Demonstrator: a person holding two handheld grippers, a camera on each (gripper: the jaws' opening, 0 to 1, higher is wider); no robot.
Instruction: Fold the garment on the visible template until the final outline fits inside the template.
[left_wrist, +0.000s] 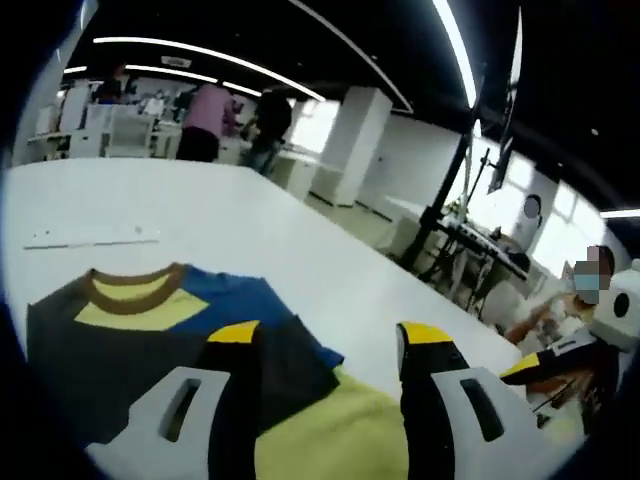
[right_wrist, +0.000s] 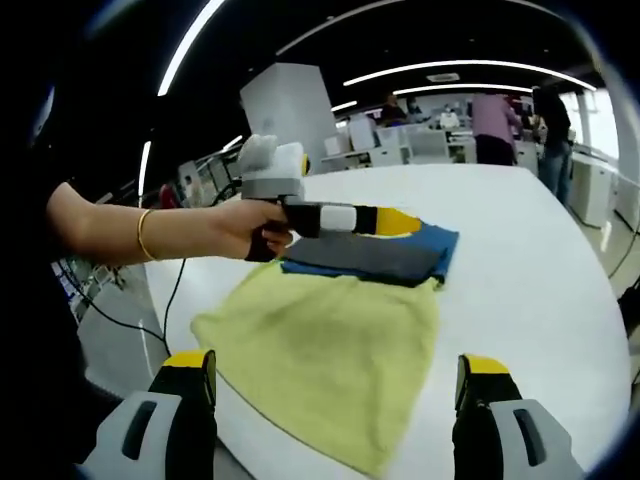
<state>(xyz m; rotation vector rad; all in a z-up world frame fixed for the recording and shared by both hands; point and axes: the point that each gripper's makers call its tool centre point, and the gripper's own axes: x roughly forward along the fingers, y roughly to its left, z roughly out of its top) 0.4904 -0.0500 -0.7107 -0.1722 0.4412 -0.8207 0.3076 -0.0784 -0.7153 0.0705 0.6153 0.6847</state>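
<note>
Left gripper (left_wrist: 330, 345) hangs over the garment (left_wrist: 150, 350) with jaws spread apart and nothing between them; in the right gripper view it (right_wrist: 400, 221) is carried by a hand (right_wrist: 255, 228) with a bangle on the wrist. Right gripper (right_wrist: 335, 375) is likewise parted and unloaded, above the garment's (right_wrist: 330, 350) yellow-green portion. Garment lies flat on the white counter (right_wrist: 530, 290), its blue, dark grey and brown-collared portion farther off. People stand at distant desks (left_wrist: 110, 130).
</note>
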